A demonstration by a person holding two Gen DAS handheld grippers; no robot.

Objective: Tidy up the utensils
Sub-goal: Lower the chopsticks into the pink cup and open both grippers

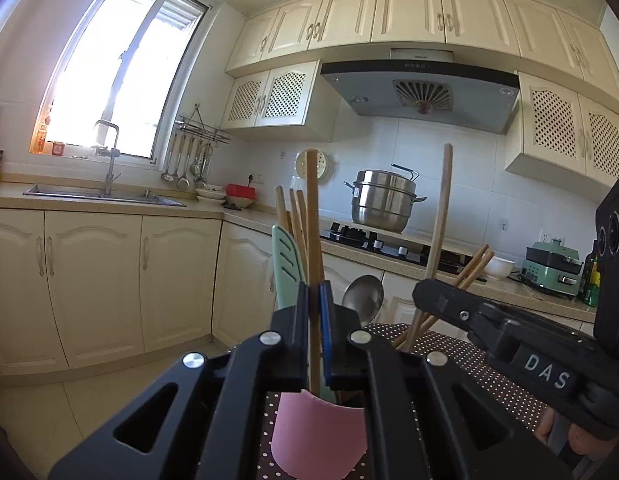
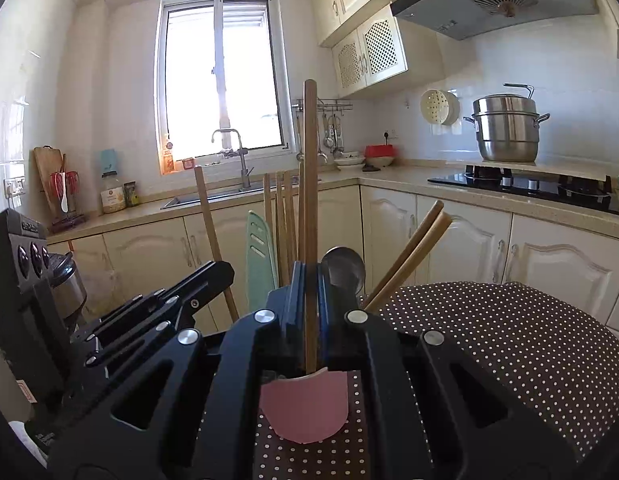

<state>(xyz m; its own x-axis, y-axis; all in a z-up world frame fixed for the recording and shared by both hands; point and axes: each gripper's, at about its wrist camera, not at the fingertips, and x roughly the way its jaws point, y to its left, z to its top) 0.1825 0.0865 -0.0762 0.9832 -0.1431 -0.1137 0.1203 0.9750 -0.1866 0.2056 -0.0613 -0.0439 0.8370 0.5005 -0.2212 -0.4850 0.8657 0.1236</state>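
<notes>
A pink cup (image 1: 317,436) stands on a dotted brown tablecloth (image 1: 469,364) and holds several wooden-handled utensils, a mint green spatula (image 1: 287,268) and a metal spoon (image 1: 363,294). My left gripper (image 1: 314,304) is shut on a tall wooden handle (image 1: 313,216) standing in the cup. My right gripper (image 2: 309,284) is shut on another tall wooden handle (image 2: 310,168) in the same cup (image 2: 305,410). In the left wrist view the right gripper (image 1: 429,288) holds its handle (image 1: 439,216) from the right. A pair of chopsticks (image 2: 409,252) leans right.
The dotted table (image 2: 489,340) sits in a kitchen with cream cabinets. A sink with faucet (image 1: 109,164) is under the window. A steel pot (image 1: 383,200) sits on the black stove (image 1: 389,244). A green appliance (image 1: 553,266) stands at right.
</notes>
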